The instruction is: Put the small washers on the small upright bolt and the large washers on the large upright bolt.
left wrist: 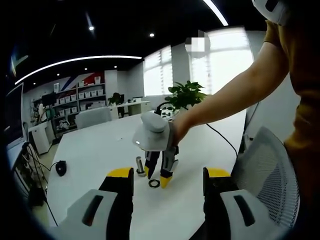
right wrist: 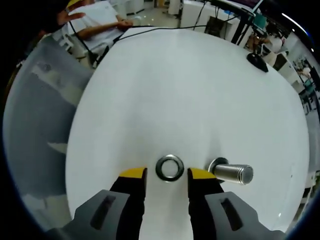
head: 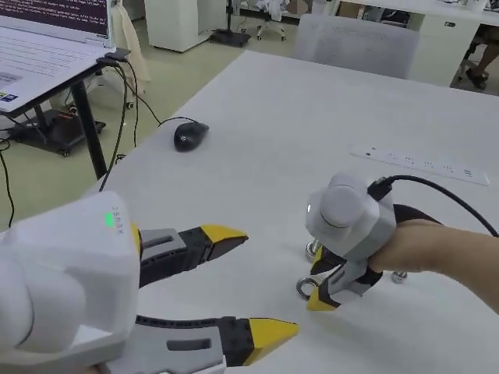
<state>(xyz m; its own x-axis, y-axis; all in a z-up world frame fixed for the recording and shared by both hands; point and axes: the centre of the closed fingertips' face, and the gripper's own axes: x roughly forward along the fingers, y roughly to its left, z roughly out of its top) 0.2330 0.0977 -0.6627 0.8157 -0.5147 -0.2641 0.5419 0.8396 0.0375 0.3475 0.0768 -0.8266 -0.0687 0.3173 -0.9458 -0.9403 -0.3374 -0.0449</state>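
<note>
We hold our right gripper (right wrist: pixel 167 174) open around a washer (right wrist: pixel 169 168), a bolt (right wrist: pixel 232 173) just beside it, our left gripper (head: pixel 260 282) spread open

The washer (right wrist: pixel 169 167) lies flat on the table (head: pixel 296 125), right between the jaws of the right gripper (right wrist: pixel 168 174), touching neither, and the upright bolt (right wrist: pixel 232 173) stands just beside it, outside one jaw. In the head view, the left gripper (head: pixel 261 282) sits near-left, the right gripper is to its right over the washer, and a smaller fastener (head: pixel 399 276) lies farther right. Further back, there's a mouse (head: pixel 189 136) toward the left edge, a power strip (head: pixel 421 164) toward the right, a chair (head: pixel 355 43) beyond the far edge and a laptop (head: pixel 39 54) off to the left.
</note>
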